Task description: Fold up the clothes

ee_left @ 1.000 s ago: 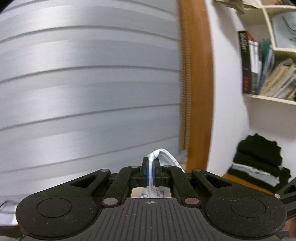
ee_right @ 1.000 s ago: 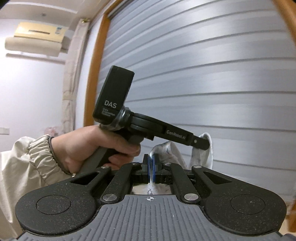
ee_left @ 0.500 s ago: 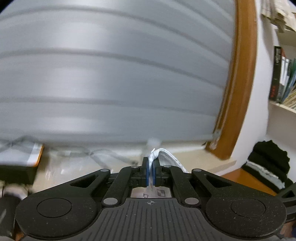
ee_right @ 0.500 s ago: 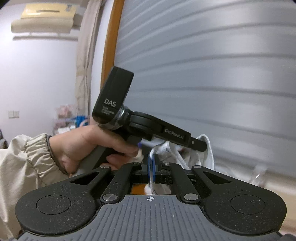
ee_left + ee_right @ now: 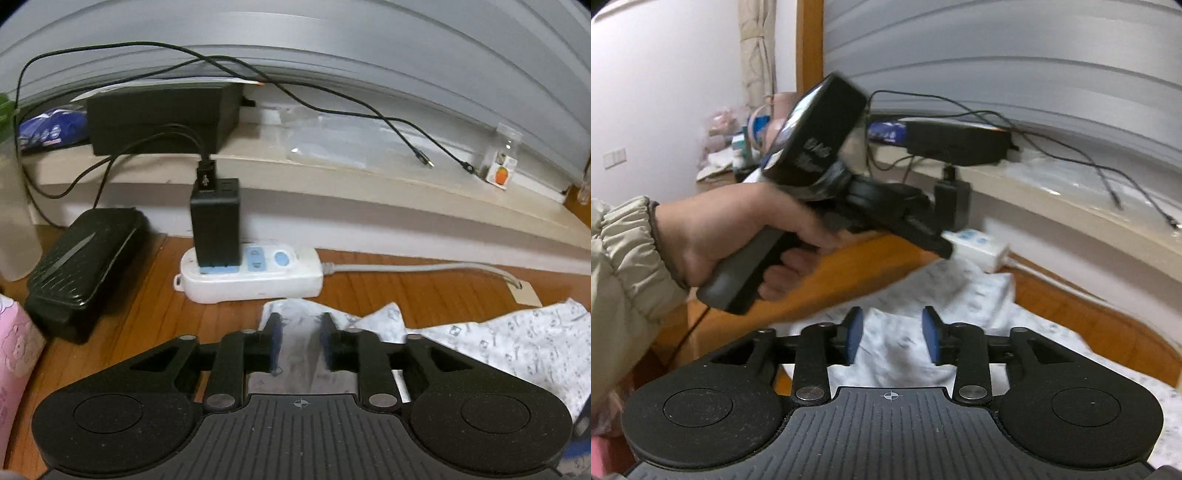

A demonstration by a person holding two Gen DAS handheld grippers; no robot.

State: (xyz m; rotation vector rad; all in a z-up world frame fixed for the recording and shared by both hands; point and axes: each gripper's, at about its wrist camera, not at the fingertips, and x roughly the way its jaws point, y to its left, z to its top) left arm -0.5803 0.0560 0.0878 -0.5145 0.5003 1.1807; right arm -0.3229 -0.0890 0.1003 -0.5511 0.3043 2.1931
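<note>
Left gripper [image 5: 299, 341]: jaws apart, just been opening, white printed garment [image 5: 517, 343] lying slack between the pads, not pinched. Right gripper [image 5: 891, 339]: same, jaws apart after opening, blue pads [image 5: 854, 338] either side of the cloth, no grip.

Garment spread on the wooden table [image 5: 406, 291], just in front of the white power strip [image 5: 251, 275] and trailing off to its right. Black charger block [image 5: 215, 225] plugged upright into the strip's left end, USB cable going up from its top. Grey cord [image 5: 424, 267] running right from the strip along the table.

Black lidded case [image 5: 81, 266] left of the strip, shut, contents hidden. Frosted bottle [image 5: 14, 206] further left, possibly empty, too blurred to say. Black box [image 5: 162, 114] on the sill [image 5: 369, 173] behind and above the strip, loose black cables draped over it. Small clear packet with an orange sticker [image 5: 502, 162] on the sill far right of the strip; contents too small to read. Pink printed item [image 5: 14, 354] at lower left.

In the right wrist view: left hand [image 5: 738, 236] in a beige sleeve [image 5: 620, 258] gripping the other tool's handle above the garment.
</note>
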